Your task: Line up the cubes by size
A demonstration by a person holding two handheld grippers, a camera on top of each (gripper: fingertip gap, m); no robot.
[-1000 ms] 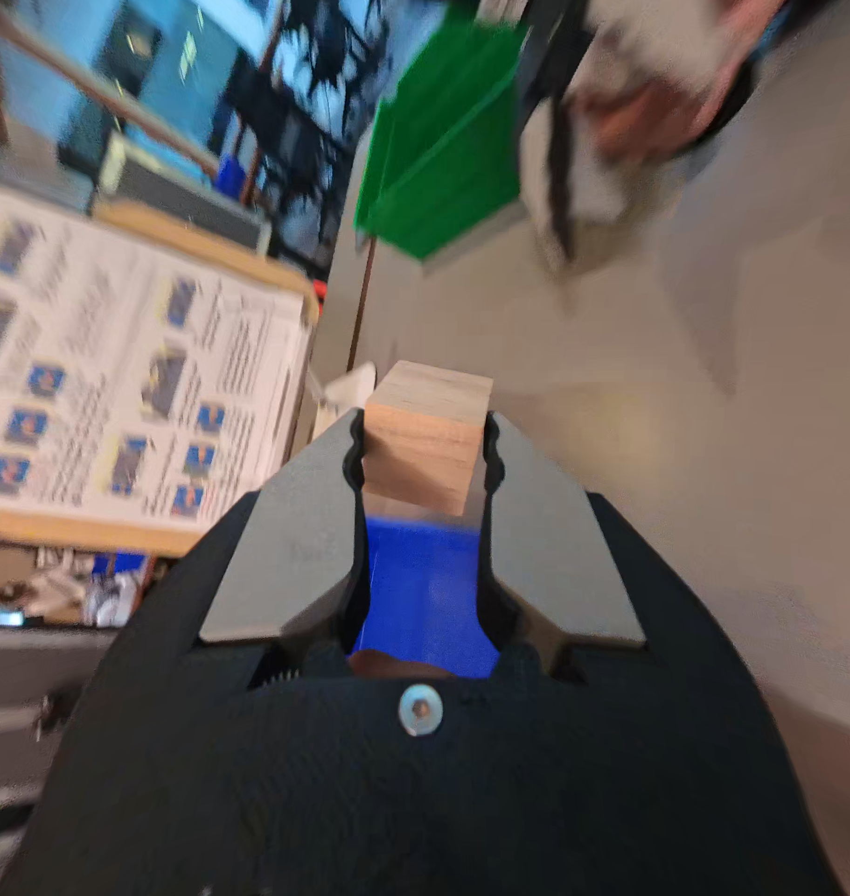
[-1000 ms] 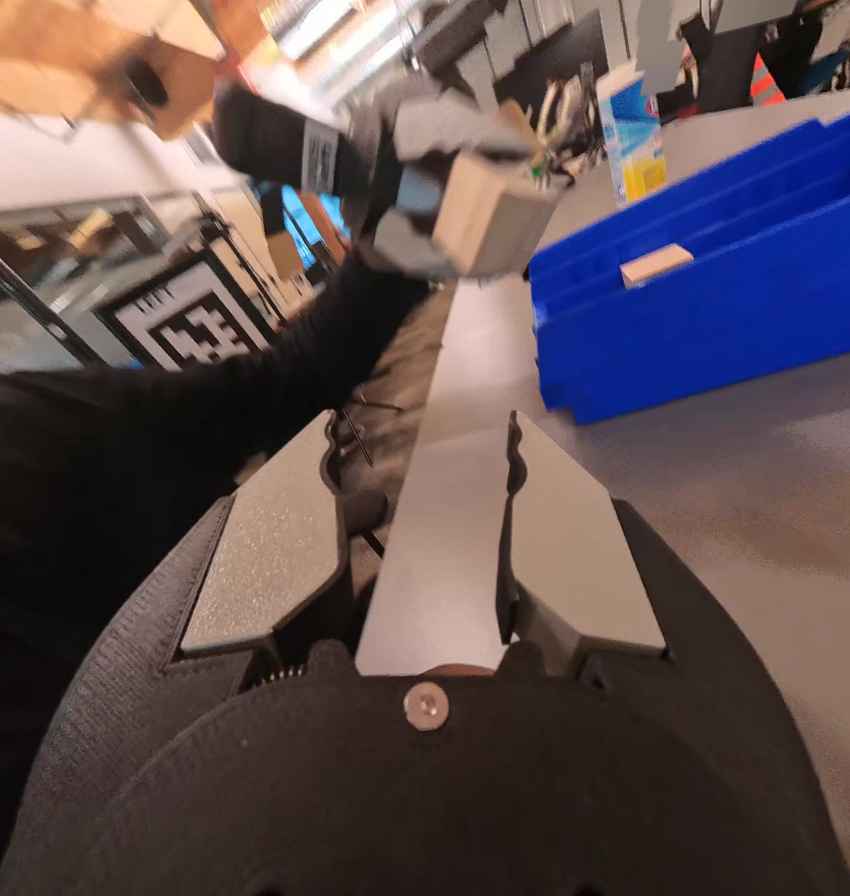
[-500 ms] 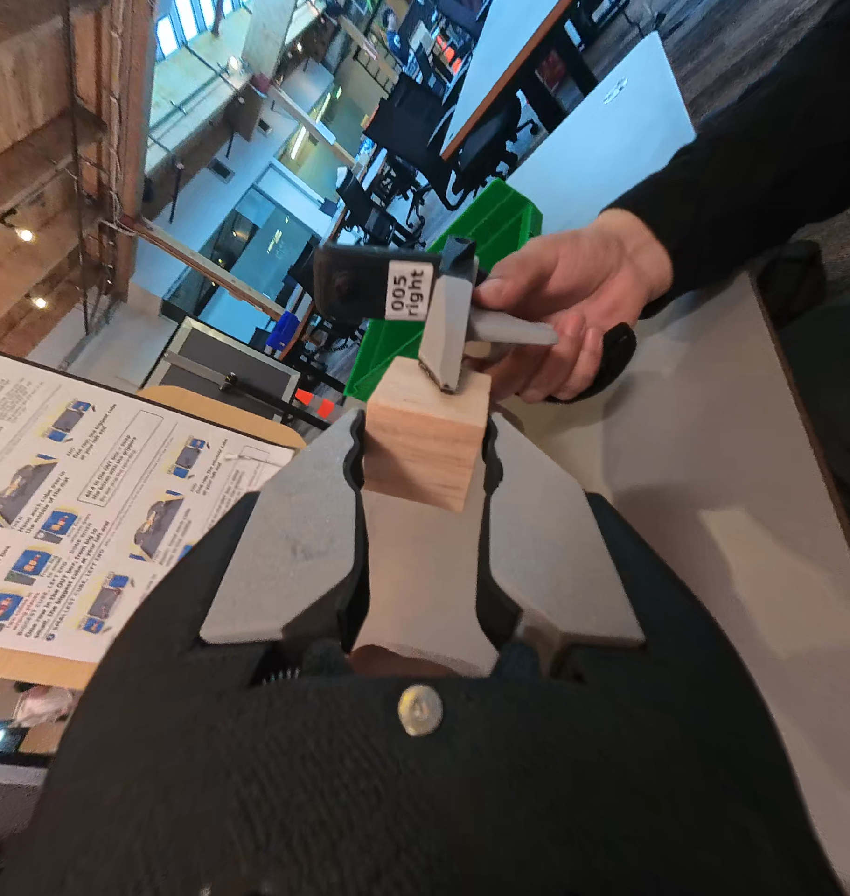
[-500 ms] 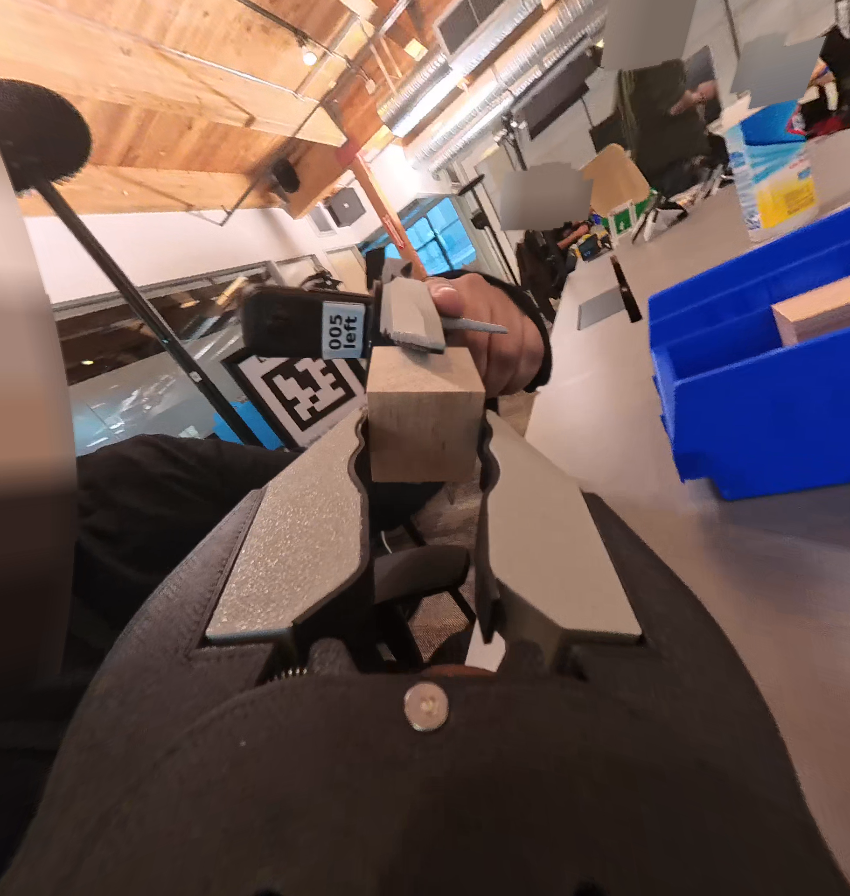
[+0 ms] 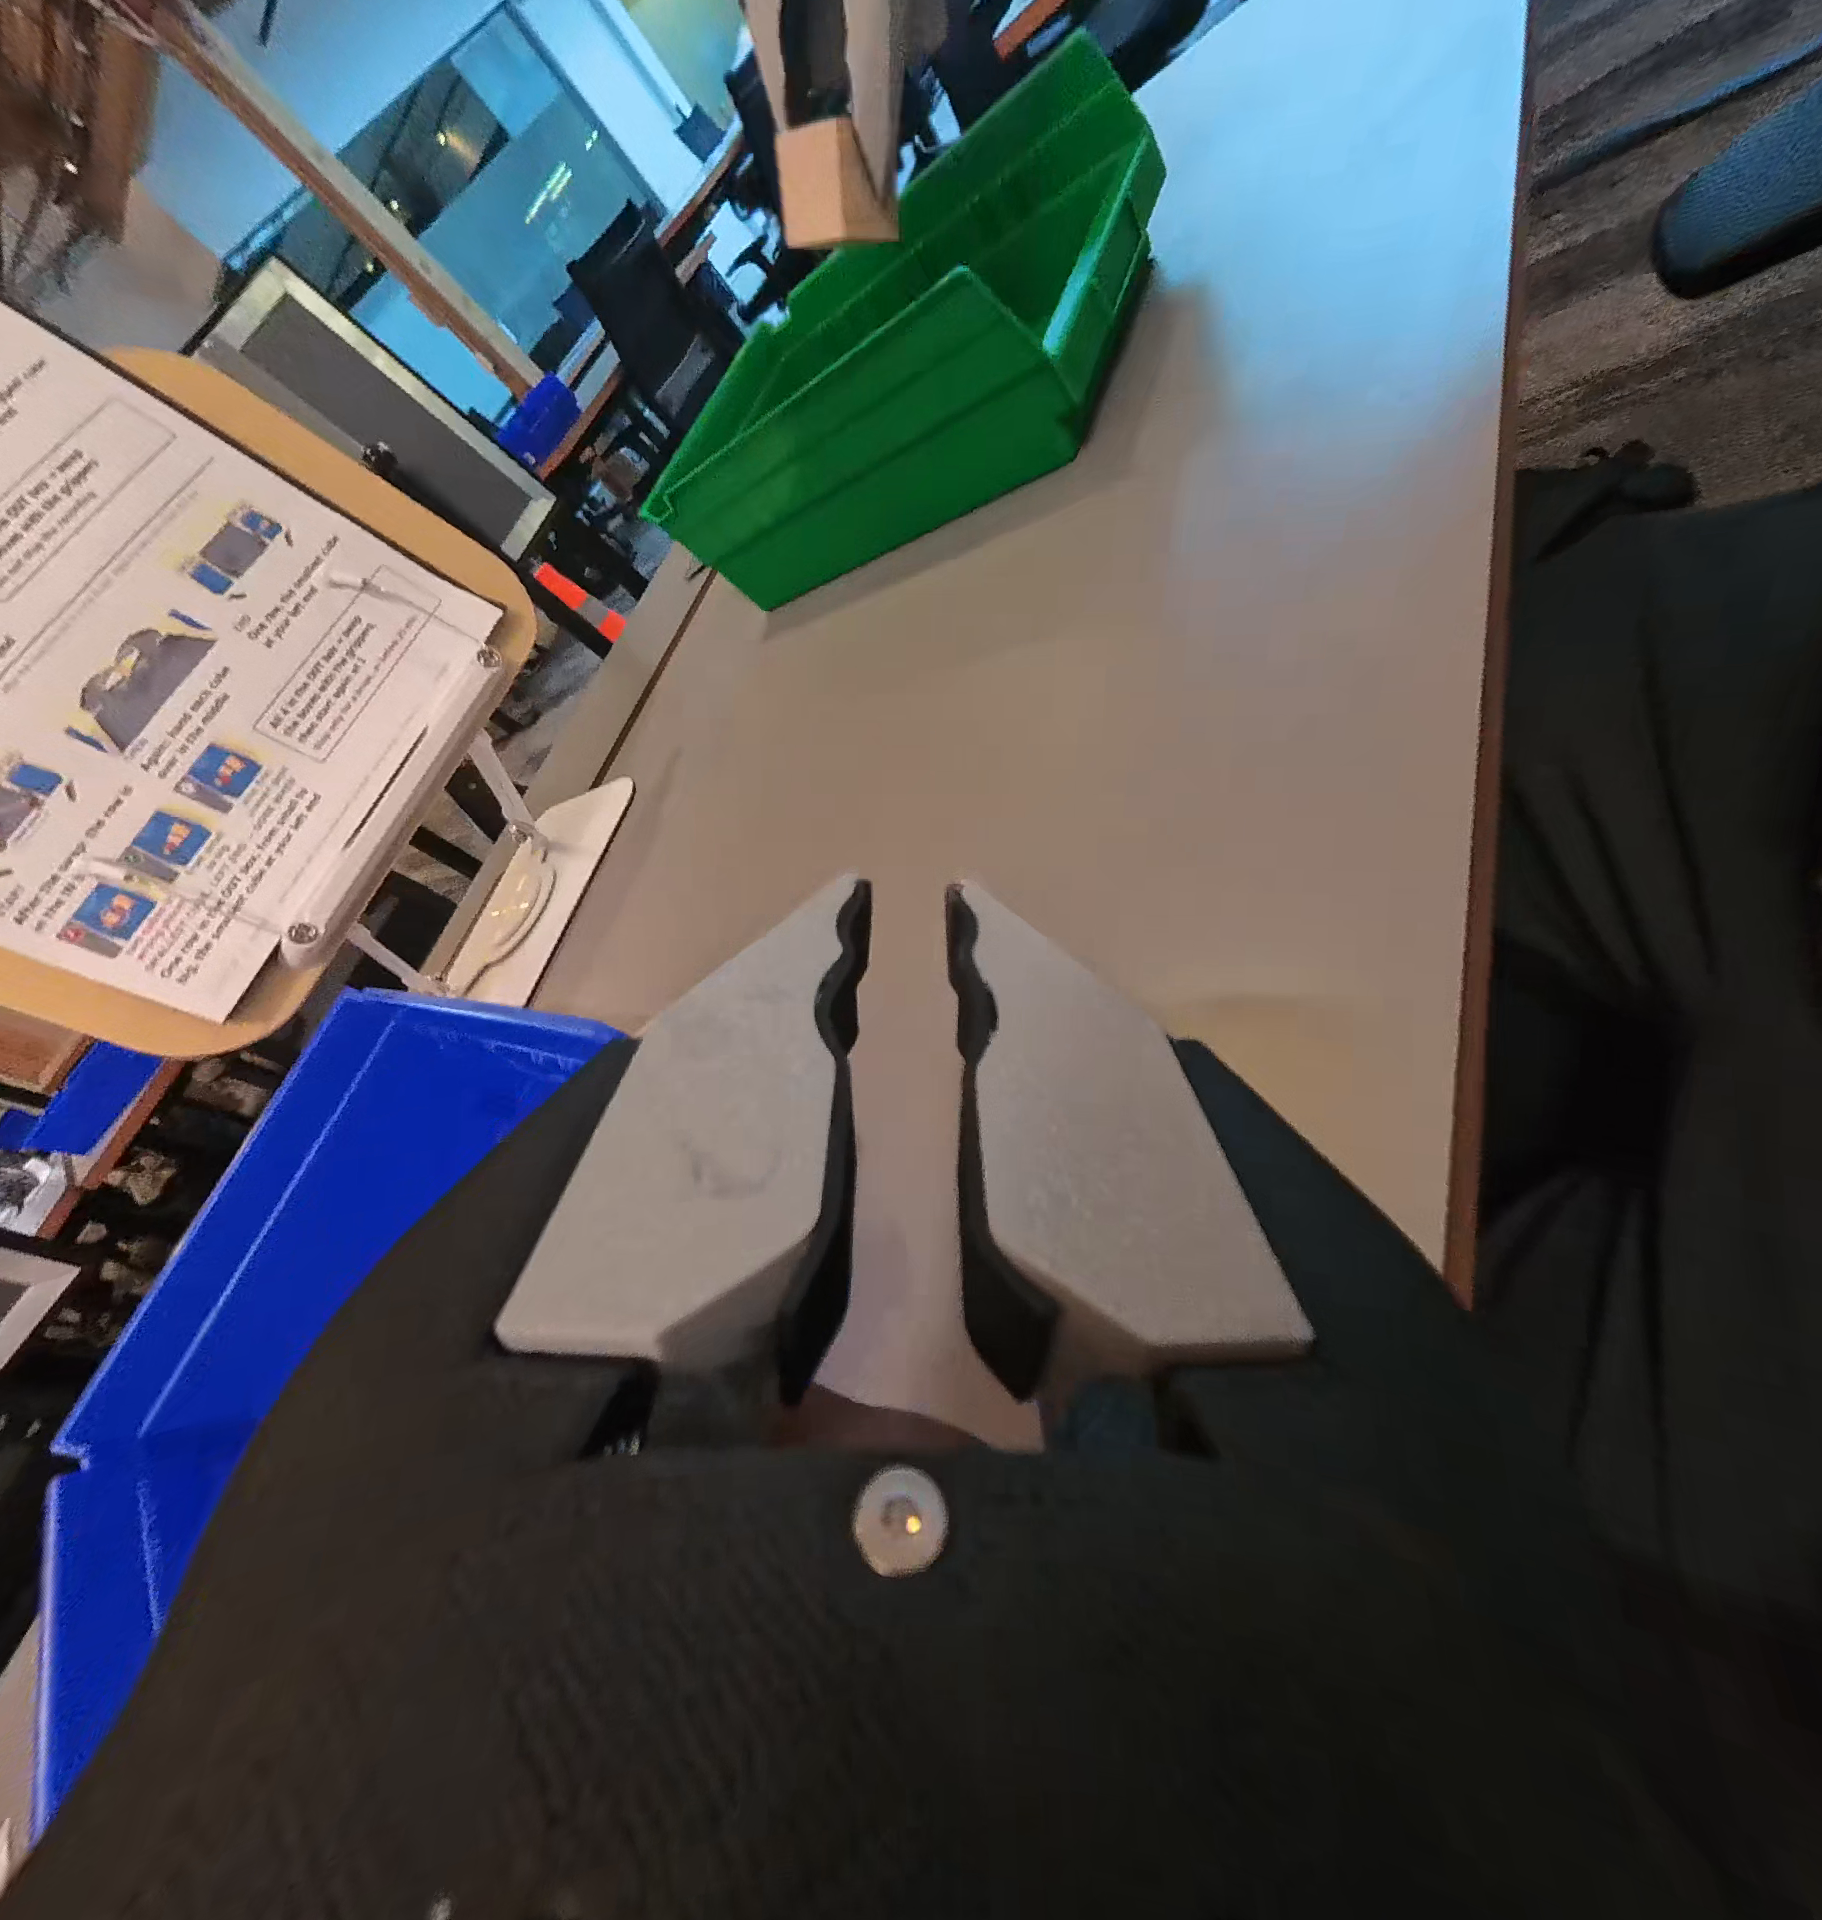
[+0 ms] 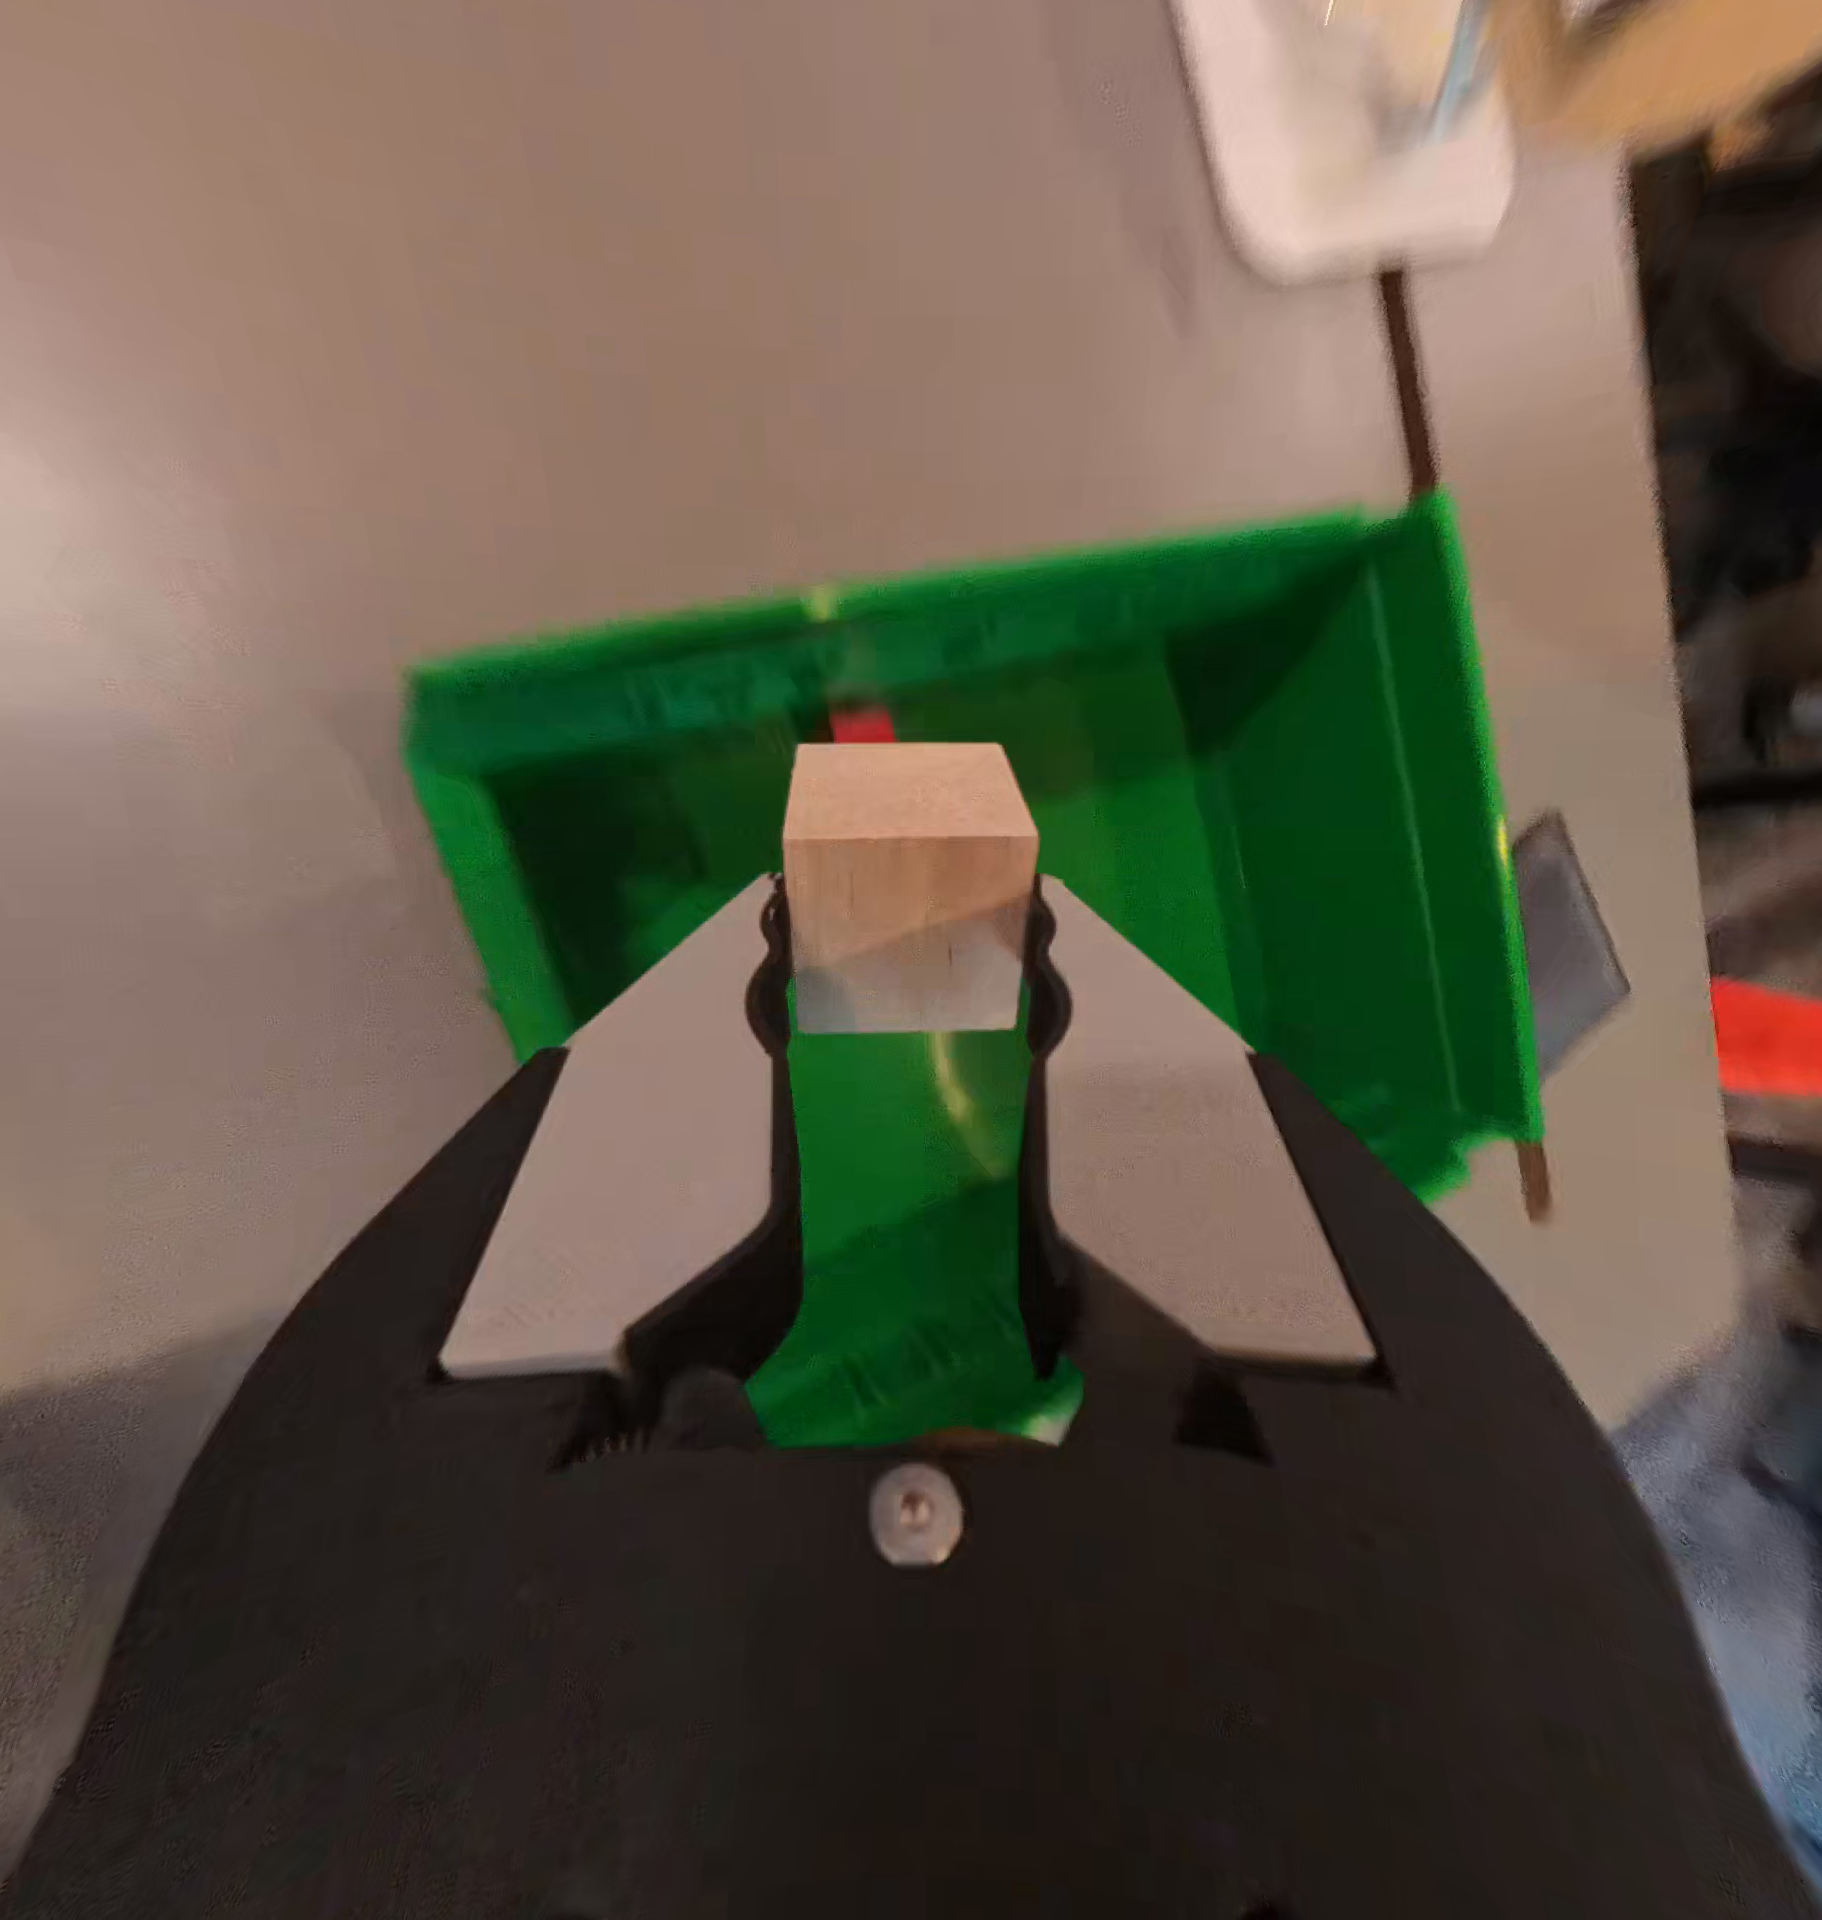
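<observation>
- Cube of pale wood sits clamped between the tips of the right gripper, held in the air above the green bin; the right wrist view looks down into the bin.
- Only that view shows the bin's inside, where a small red patch peeks out just behind the cube; what it is cannot be told.
- Left gripper grasps nothing: its fingers stand a narrow gap apart over the grey table.
- Only the left wrist view shows the blue bin at the gripper's left side, and the instruction board on a stand beyond it.
- From the left wrist view the green bin lies far off along the table, seen from outside, with the cube hanging above it in the blurred right gripper at the top edge.
- Dark clothing of the person fills the right edge of the left wrist view, past the table's rim.
- Motion blur smears the table and surroundings in the right wrist view.
</observation>
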